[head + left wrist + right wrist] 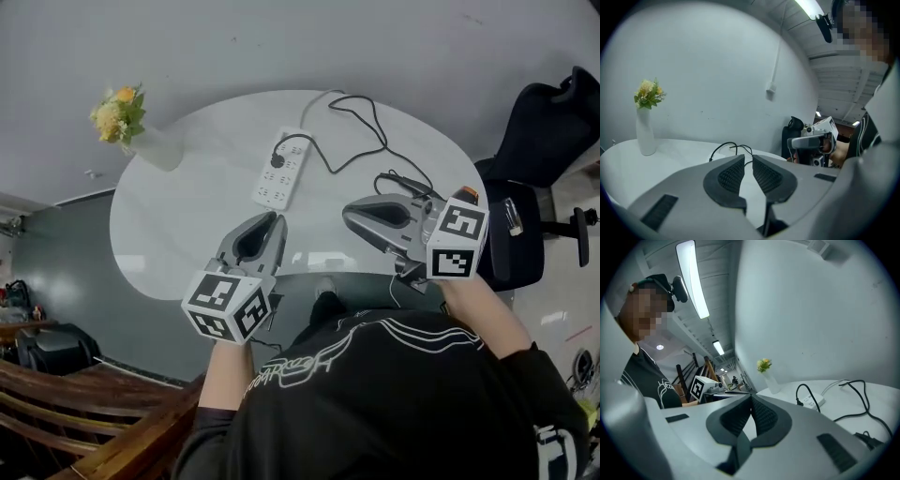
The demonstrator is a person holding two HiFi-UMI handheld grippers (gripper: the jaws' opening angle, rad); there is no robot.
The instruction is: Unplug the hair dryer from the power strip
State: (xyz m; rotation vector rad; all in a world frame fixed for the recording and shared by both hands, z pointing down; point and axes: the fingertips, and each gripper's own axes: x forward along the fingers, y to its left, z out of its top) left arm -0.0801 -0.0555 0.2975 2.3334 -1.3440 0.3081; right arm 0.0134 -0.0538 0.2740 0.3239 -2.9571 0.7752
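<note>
A white power strip (pixel 279 169) lies on the round white table (pixel 187 234), with a black plug (pixel 277 160) in its far end. The plug's black cable (pixel 361 117) loops to the right and runs in behind my right gripper (pixel 347 214); I cannot make out the hair dryer itself. My left gripper (pixel 279 217) hovers over the table's near edge, pointing at the strip from a short way off. Both grippers are shut with nothing between their jaws. The right gripper view shows its closed tips (pixel 751 396), with the strip (pixel 813 402) and plug (pixel 800 401) beyond. The left gripper (pixel 746 157) faces the cable (pixel 731 146).
A white vase of yellow flowers (pixel 141 131) stands at the table's far left edge. A black office chair (pixel 539 141) sits to the right of the table. Wooden rails (pixel 94 412) run along the lower left.
</note>
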